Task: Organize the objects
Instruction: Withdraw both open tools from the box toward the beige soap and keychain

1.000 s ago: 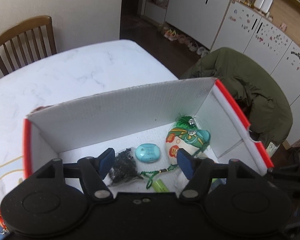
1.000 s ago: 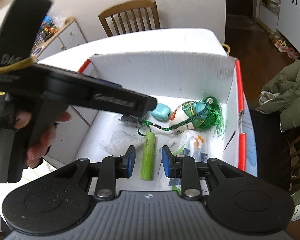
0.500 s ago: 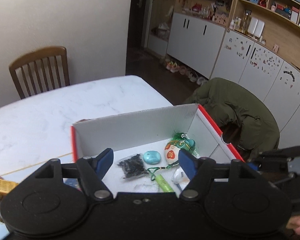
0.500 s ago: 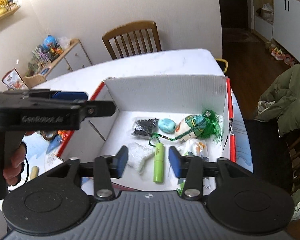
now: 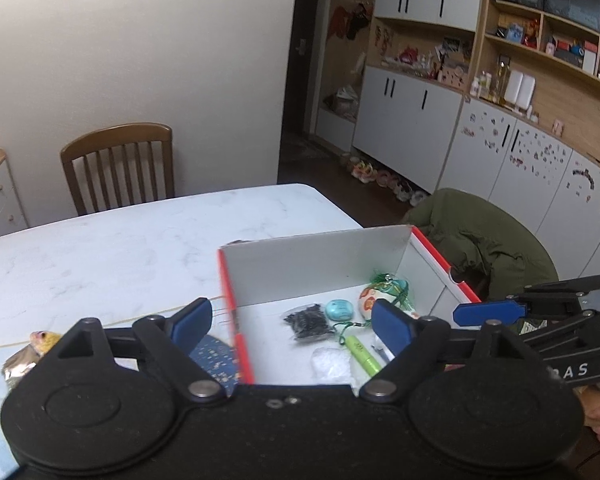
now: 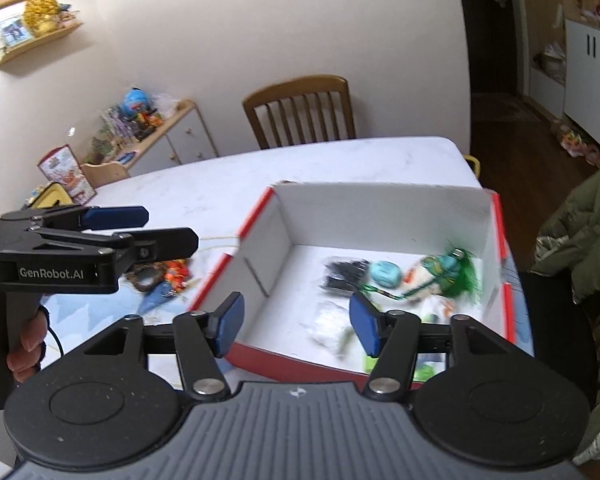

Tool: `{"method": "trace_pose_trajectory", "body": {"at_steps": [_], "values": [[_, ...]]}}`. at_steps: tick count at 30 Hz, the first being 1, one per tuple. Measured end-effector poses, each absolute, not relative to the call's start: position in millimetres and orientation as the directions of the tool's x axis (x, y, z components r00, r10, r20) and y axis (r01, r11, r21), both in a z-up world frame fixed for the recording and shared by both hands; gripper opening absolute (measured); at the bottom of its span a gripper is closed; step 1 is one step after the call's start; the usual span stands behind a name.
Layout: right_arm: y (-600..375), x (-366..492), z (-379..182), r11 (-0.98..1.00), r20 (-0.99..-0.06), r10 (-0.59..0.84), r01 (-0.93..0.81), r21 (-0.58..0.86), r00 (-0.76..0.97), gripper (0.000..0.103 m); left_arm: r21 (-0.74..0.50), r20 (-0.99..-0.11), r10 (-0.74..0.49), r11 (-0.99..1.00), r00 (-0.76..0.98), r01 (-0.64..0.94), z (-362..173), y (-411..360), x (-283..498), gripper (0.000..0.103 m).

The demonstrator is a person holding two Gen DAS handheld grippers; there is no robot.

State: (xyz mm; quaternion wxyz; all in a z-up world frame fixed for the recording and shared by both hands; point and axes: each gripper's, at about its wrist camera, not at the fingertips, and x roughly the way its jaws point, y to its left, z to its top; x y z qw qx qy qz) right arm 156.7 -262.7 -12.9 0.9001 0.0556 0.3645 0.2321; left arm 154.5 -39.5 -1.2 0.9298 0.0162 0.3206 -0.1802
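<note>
Now withdrawn upward from the box [image 6: 380, 204], left gripper [image 5: 291, 326] and right gripper [image 6: 296, 325] hang with fingers apart and empty, the green tube [image 5: 363, 353] left lying near the box's near wall, so that placement looks finished.

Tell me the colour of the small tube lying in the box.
Lime green tube, clearest in the left wrist view.

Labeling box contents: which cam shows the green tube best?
Left wrist: the green tube lies sharp and nearly whole on the box floor. In the right wrist view it is motion-blurred and mostly hidden behind a fingertip.
</note>
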Motion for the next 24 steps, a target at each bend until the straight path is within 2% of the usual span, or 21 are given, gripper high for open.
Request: {"method": "trace_pose_trajectory", "body": {"at_steps": [3, 7, 13, 18, 20, 24], "values": [[-245.3, 149.5, -9.4, 0.877, -0.616, 0.475, -0.398, 0.271, 0.628, 0.069, -0.090, -0.585, -0.322, 0.938, 0.744, 0.335, 0.8, -21.9, 144.2, 0.089], [-220.5, 140.8, -6.9, 0.866, -0.605, 0.493, -0.420, 0.272, 0.625, 0.078, -0.086, -0.567, -0.305, 0.946, 0.765, 0.314, 3.1, 6.6, 132.0, 0.096], [-182.3, 130.2, -5.1, 0.862, -0.600, 0.501, -0.425, 0.278, 0.624, 0.083, -0.086, -0.570, -0.272, 0.958, 0.775, 0.272, 1.2, 52.3, 122.5, 0.102], [-148.7, 122.7, -3.7, 0.866, -0.595, 0.493, -0.421, 0.268, 0.635, 0.086, -0.099, -0.575, -0.248, 0.967, 0.780, 0.235, -4.1, 93.1, 118.4, 0.102], [-136.3, 121.2, -4.0, 0.872, -0.592, 0.484, -0.416, 0.259, 0.645, 0.091, -0.099, -0.579, -0.240, 0.969, 0.780, 0.224, -8.1, 108.4, 117.1, 0.103], [-110.6, 120.5, -7.5, 0.878, -0.587, 0.472, -0.414, 0.242, 0.658, 0.093, -0.084, -0.583, -0.230, 0.971, 0.779, 0.224, -16.6, 136.3, 112.0, 0.103]]}}
